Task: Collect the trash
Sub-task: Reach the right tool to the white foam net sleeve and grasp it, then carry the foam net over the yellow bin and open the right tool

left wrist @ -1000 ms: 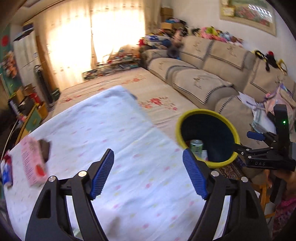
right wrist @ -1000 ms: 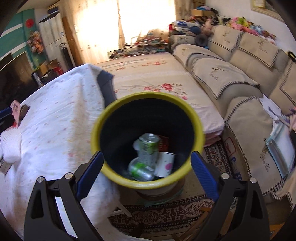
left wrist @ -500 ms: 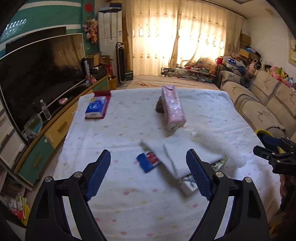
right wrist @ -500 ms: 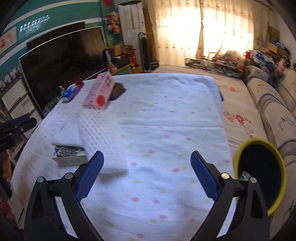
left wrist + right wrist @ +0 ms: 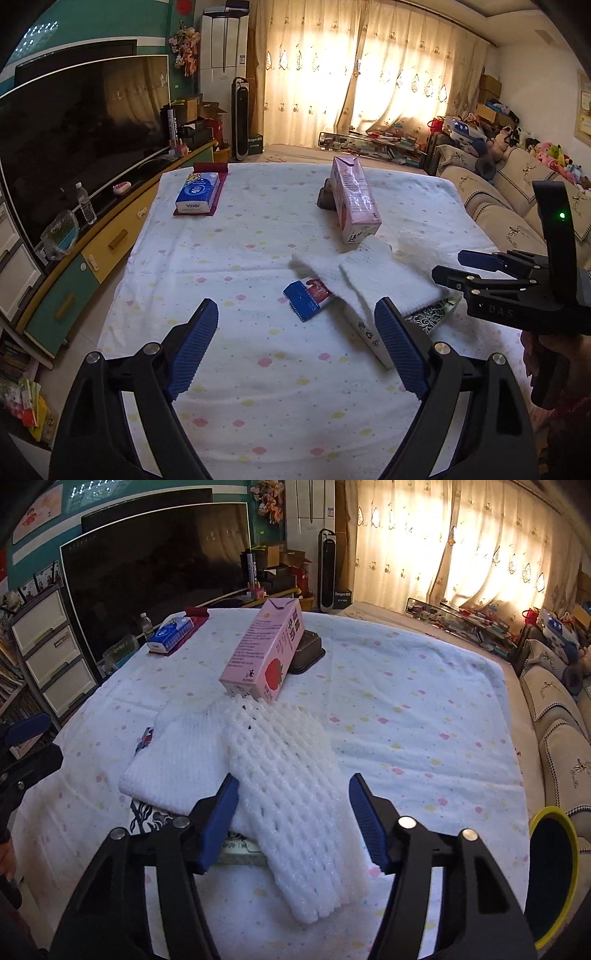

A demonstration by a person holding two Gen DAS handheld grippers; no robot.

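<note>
The right gripper [image 5: 291,821] hangs over the white foam net [image 5: 291,808], its jaws having just been closing; they now stand partway in, one each side of the net, and the pads do not yet seem to press it. The net lies flat on the tabletop [image 5: 424,720], overlapping a folded white foam sheet [image 5: 177,760] and a patterned box [image 5: 147,818] left of the jaws. Its long axis runs from between the jaws away toward the pink carton [image 5: 264,653], leaning slightly left, so the jaws straddle its narrow width, likely the easiest way to pinch something so soft. The pink carton lies on its side beyond the net, its length running away from the jaws, propped against a dark tray [image 5: 306,653]. The yellow-rimmed bin [image 5: 554,878] waits off the table edge right of the jaws, handy for dropping. The left gripper [image 5: 295,349] has its jaws wide apart and empty, having just been opening, with a blue wrapper [image 5: 306,295] just ahead of them.
</note>
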